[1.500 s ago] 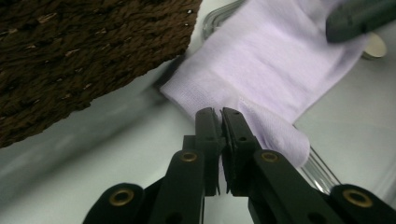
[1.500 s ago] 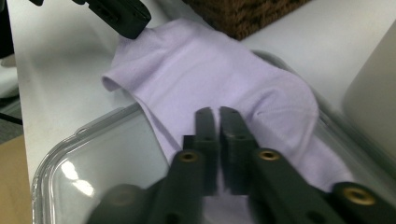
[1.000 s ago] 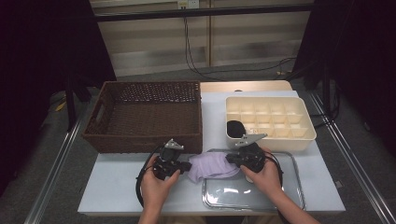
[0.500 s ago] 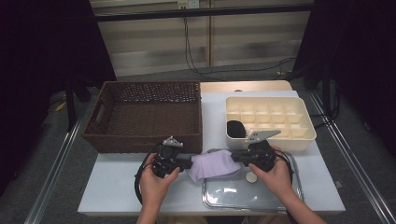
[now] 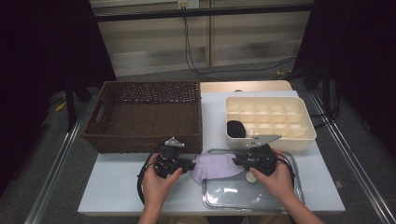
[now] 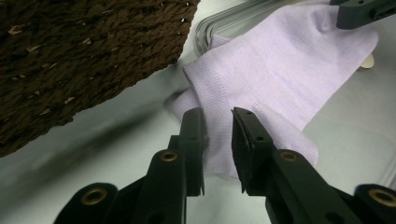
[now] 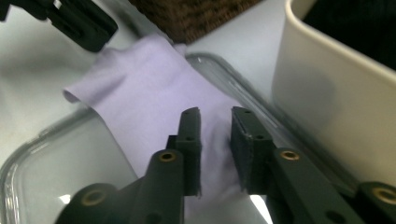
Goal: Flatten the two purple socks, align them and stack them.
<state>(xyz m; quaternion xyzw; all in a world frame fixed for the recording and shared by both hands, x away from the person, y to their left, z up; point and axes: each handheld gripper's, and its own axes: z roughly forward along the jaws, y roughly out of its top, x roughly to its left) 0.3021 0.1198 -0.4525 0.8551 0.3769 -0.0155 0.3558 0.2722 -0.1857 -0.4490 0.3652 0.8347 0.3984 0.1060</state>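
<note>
Dark surroundings frame a pale tabletop (image 5: 116, 196) that carries a brown wicker basket (image 5: 147, 116) toward its far left, a cream divided box (image 5: 268, 122) toward its far right, and a clear lid (image 5: 252, 193) lying flat at the near edge, right of centre. One compartment of the box at its near left holds a dark rolled item (image 5: 236, 129).

A lilac sock (image 5: 215, 165) lies between the two hands near the near edge, one end on the bare tabletop just beside the basket's near wall, the other draped over the lid's left rim.

Handling, as judged: the sock looks light, soft and limp, not fragile; it will sag, fold and drag rather than keep its shape, and the smooth lid under it gives little friction. A pinch through the full thickness near an end, such as the cuff, should hold best; a grip on a single layer may slip.

The left gripper (image 6: 217, 140) has its jaws slightly parted, having just been opening, with the sock's near end lying between and below them, unpinched. The right gripper (image 7: 215, 140) likewise has just been opening and stands narrowly released over the sock's other end above the lid.
</note>
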